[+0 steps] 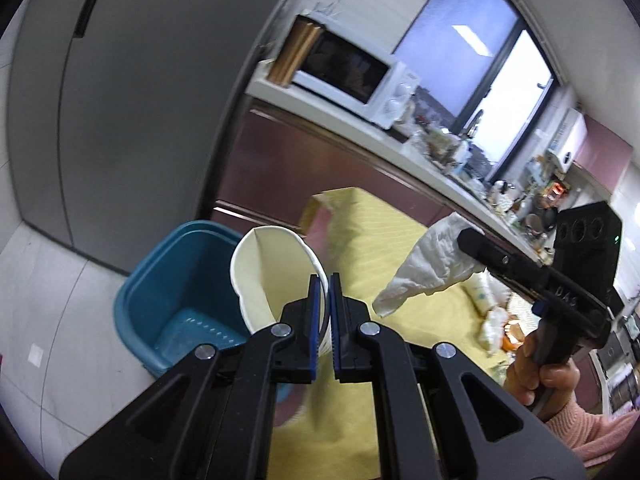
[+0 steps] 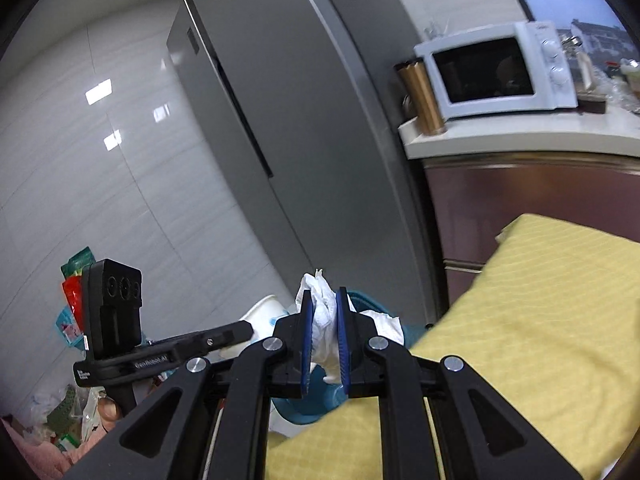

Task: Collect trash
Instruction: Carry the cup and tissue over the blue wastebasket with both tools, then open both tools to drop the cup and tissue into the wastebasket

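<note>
A white microwave (image 2: 500, 74) is seen standing on a pale countertop (image 2: 520, 136), and every other place is given from it. A gold-brown upright container (image 2: 420, 96) is set touching its left side. A tall grey refrigerator (image 2: 288, 120) is found further left, just past the countertop's end. Dark reddish cabinet fronts (image 2: 520, 208) are seen below the microwave. A table covered by a yellow checked cloth (image 2: 540, 320) is placed below and nearer. A window (image 1: 480, 60) is seen to the microwave's right, above cluttered small items on the countertop.
</note>
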The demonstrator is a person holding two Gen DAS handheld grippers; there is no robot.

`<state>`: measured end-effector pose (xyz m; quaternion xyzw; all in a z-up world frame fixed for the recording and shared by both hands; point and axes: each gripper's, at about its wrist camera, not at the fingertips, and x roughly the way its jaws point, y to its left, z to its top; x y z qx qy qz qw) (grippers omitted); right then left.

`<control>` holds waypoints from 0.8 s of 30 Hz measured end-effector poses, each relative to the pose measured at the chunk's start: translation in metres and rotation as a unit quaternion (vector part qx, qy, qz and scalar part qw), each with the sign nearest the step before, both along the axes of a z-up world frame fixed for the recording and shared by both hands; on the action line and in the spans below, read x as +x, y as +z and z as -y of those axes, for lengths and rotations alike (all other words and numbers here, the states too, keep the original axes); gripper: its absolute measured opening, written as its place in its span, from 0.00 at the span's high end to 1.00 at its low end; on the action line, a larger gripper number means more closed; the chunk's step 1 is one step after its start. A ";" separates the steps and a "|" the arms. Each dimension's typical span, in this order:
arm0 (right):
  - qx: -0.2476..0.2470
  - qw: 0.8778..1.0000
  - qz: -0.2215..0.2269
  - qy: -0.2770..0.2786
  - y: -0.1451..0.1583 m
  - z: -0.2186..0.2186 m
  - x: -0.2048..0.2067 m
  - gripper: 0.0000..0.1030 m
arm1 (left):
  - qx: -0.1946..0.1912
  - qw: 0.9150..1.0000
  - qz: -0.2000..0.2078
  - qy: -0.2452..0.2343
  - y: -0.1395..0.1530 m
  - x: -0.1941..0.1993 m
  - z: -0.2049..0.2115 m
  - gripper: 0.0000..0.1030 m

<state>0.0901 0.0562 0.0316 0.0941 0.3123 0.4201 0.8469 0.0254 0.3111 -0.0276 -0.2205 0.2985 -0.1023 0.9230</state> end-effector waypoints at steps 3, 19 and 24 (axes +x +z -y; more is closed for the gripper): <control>-0.014 1.000 -0.016 0.008 -0.011 -0.019 0.011 0.90 | 0.008 1.000 -0.016 0.010 -0.013 0.006 -0.009 0.95; -0.100 0.988 -0.117 0.020 -0.080 -0.077 0.053 0.85 | 0.015 0.994 -0.105 0.015 -0.085 0.058 0.000 0.95; -0.115 0.984 -0.131 0.021 -0.090 -0.083 0.057 0.76 | 0.009 0.992 -0.126 0.017 -0.104 0.071 0.001 0.89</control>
